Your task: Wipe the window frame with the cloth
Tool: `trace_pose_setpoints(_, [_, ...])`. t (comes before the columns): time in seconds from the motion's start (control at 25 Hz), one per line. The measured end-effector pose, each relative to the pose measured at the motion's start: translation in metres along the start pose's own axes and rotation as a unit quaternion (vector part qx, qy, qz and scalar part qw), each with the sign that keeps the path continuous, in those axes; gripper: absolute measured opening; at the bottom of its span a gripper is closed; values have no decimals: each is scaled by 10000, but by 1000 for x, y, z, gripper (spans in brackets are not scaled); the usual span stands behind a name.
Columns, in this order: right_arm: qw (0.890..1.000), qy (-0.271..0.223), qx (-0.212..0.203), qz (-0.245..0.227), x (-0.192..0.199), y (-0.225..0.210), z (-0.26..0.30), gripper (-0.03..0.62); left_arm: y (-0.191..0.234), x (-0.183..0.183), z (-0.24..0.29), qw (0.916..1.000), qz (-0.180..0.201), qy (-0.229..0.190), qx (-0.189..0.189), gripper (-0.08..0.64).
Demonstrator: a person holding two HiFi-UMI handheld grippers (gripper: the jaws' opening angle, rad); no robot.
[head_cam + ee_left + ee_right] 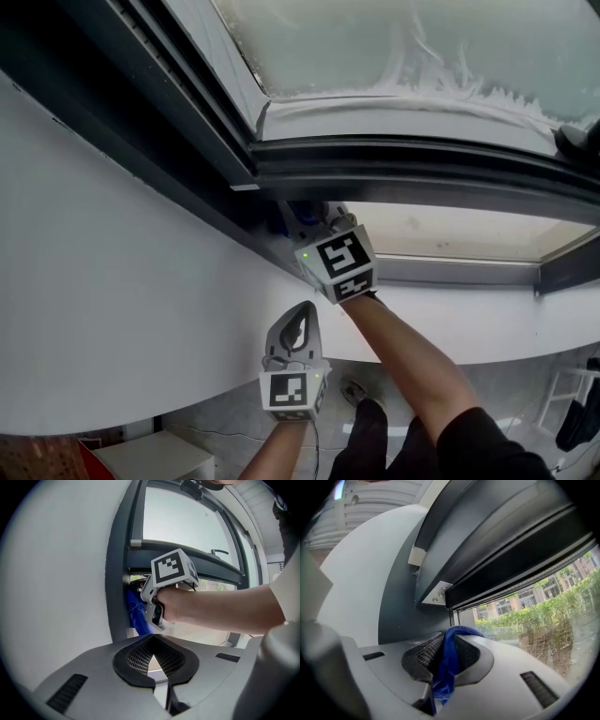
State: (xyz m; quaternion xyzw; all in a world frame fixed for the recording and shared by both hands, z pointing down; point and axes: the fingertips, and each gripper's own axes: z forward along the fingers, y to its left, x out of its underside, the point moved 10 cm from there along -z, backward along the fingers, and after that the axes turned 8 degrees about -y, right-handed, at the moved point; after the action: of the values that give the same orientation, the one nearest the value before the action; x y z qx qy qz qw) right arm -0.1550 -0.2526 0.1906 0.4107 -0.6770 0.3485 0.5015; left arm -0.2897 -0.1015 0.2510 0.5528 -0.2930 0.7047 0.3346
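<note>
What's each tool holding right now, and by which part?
The right tool pinches the blue cloth by a bunched fold, a hump poking past the tips. The left tool holds nothing; its jaws are together.

a white wall [112, 309] fills the head view from 9 to 6 o'clock. at 12 o'clock a pane [394, 47] is smeared white along its lower edge. a dark window frame [394, 169] parts it from a clear pane [450, 234] at 3 o'clock, bright with daylight. grey floor [220, 436] shows at 6 o'clock, a white cabinet [155, 459] at 7. outside stand a hedge [534, 616] and buildings [511, 604].
</note>
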Motion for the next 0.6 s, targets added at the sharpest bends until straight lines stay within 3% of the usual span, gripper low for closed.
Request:
trace_pose_setpoints(0.12, [9992,-87,53,-389,0,4,0,32,0,4,-12,9999,10,79,75,3])
trace_pose_setpoints(0.36, [9959,-492,214,-731,-19,10,5,32,5,3,-26,9997,-49,116,231,3])
trace_pose_setpoints(0.6, [9948,-580,334,-769,-26,15,-1,32,4,-12,-45,9989,8,3,463,3])
